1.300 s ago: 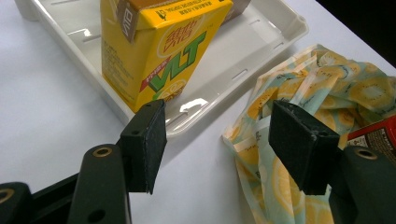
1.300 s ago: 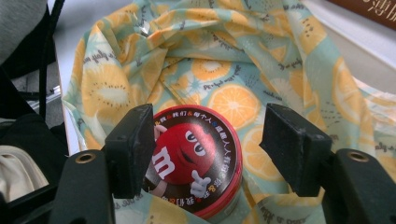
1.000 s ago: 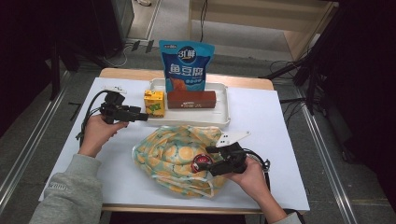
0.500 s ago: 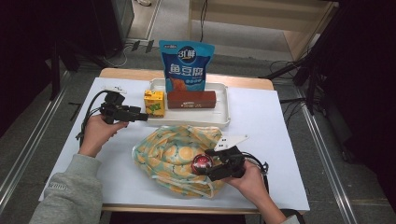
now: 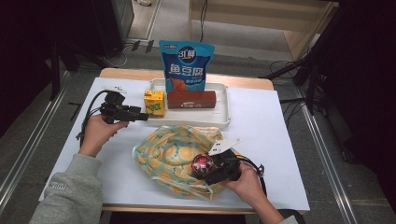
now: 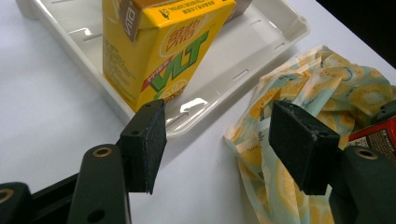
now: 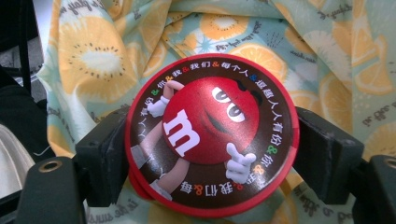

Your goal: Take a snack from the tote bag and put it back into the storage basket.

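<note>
A round red M&M's tin (image 7: 210,135) lies lid-up on a fruit-print fabric bag (image 5: 170,149) at the table's front. My right gripper (image 5: 205,167) straddles it. Its jaws have just been opening, and the pads now stand at the tin's two sides without squeezing it. At the left, my left gripper (image 5: 140,115) is open and empty. It points at a yellow VLT drink carton (image 6: 154,46), which stands in the near-left corner of a white tray (image 6: 271,46). The bag's edge (image 6: 327,93) lies to the right of its jaws.
The white tray (image 5: 224,107) also holds a long brown box (image 5: 191,99). A blue snack pouch (image 5: 186,65) stands upright at its back. Bare white tabletop lies left of the bag and right of the tray. The table's front edge is just under my right hand.
The right hand has edged slightly left over the bag, with the tin staying between its jaws. The left hand and the carton have not moved.
</note>
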{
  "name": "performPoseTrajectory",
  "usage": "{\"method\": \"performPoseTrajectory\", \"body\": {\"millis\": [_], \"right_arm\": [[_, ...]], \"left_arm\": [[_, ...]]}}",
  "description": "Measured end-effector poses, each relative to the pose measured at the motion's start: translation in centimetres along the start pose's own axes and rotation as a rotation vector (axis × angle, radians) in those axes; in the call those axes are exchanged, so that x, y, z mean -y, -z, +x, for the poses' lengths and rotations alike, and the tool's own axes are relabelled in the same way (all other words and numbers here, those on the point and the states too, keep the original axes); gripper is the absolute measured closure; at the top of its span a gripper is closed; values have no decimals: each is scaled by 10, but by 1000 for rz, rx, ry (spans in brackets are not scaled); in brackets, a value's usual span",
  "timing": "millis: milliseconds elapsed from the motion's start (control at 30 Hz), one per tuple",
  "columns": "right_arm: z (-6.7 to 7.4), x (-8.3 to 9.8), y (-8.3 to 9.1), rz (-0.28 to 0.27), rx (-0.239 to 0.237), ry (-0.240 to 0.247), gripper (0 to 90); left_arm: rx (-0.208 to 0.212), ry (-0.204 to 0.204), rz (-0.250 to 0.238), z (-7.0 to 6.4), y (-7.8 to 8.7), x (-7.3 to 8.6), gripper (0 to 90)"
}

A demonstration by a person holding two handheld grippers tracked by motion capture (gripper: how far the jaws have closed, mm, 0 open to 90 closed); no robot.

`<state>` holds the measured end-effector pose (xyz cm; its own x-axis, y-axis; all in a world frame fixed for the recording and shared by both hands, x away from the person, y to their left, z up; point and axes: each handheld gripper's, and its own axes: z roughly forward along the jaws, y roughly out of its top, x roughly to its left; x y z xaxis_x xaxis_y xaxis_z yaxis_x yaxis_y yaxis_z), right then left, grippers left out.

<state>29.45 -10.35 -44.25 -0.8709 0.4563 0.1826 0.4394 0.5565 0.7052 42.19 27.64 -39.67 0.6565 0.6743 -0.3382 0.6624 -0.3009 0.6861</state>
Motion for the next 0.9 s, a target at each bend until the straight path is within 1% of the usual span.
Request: {"method": "performPoseTrajectory", "body": {"millis": [67,200,300,433,533,700,900], "right_arm": [[-1,0,-2,-5,-6,-2,209],[-1,1,-6,6,-6,5,204],[-2,1,-8,6,-11,-1,207],[-1,-1,-4,-8,16,24,247],[-5,-4,-1,-19,-4,0,262],[-5,-7,-1,-5,-16,2,264],[-6,-11,4,-29,-12,11,264]], "left_arm": [[0,-4,0,0,0,0,371],[-1,-4,-3,0,0,0,371],[-2,-2,-4,0,1,0,371],[-1,-2,-8,1,1,0,371],[1,2,-12,1,2,0,371],[-1,5,-11,1,2,0,371],[0,-2,-14,1,3,0,371]]}}
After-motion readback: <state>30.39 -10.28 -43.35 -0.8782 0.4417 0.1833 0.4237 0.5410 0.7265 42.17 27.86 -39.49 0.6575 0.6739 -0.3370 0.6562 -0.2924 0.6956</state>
